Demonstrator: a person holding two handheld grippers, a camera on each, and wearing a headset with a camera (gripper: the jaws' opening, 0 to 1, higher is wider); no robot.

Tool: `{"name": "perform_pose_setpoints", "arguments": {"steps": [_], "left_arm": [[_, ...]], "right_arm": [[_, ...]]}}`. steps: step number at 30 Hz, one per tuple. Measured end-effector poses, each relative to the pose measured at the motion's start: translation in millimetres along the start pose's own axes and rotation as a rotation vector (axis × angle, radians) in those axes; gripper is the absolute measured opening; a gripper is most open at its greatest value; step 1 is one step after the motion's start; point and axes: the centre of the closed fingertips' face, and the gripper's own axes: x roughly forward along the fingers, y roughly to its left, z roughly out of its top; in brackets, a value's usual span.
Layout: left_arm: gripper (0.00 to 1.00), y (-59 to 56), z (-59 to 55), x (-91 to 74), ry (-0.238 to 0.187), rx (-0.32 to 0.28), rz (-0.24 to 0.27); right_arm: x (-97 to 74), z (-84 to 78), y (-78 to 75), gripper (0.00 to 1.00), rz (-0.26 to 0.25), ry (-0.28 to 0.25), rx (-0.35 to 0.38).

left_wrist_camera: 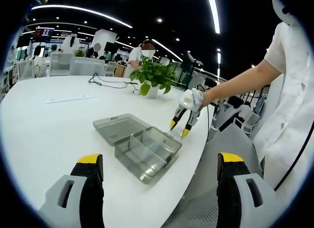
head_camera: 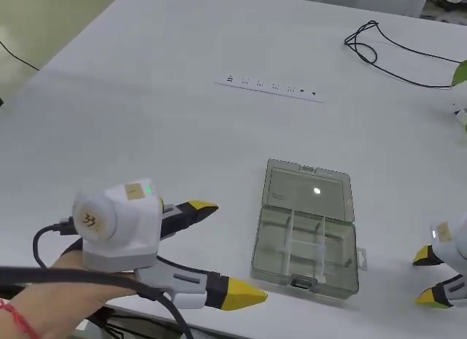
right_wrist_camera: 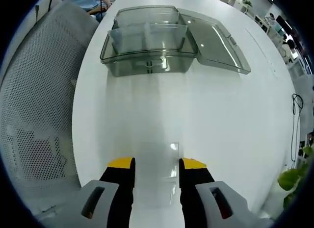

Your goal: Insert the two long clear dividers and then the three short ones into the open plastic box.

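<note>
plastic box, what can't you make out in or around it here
- How many dividers sit in the plastic box: clear on clear, too small in the head view.
- Faint clear shapes before the right claw, right gripper view: see-through, kind unclear.
- Right claw's body: cut off by the head view's edge.

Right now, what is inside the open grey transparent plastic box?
Clear plastic dividers stand inside the box, splitting it into compartments. Being transparent, their exact number cannot be told.
</note>
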Motion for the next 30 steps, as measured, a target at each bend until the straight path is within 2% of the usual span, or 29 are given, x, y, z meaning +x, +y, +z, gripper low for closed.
{"name": "perform_pose_setpoints", "arguments": {"steps": [12,16,19,25,27,30], "left_arm": [[0.98,0.6,-0.2,-2.7,0.002,0.004,0.001],[0.97,2.0,1.6,-2.7,-0.005,0.001,0.003],[0.97,2.0,2.9,-0.7,-0.007,-0.003,0.001],[0.95,-2.3,11.4,3.9,-0.023,-0.011,-0.01],[0.94,-3.5,14.0,5.0,-0.029,-0.015,-0.014],[0.91,-7.5,20.6,8.9,-0.049,-0.035,-0.025]], "right_arm": [[2.0,-4.9,-3.9,0.33,-0.009,0.009,0.001],[-6.8,1.2,-6.0,0.33,-0.029,-0.015,0.002],[-15.3,9.2,-8.5,0.33,-0.052,-0.04,-0.008],[-44.1,40.8,-9.3,0.33,-0.116,-0.121,-0.029],[-55.6,56.3,-5.8,0.33,-0.132,-0.147,-0.039],[-65.5,71.0,-6.3,0.33,-0.151,-0.18,-0.065]]}}
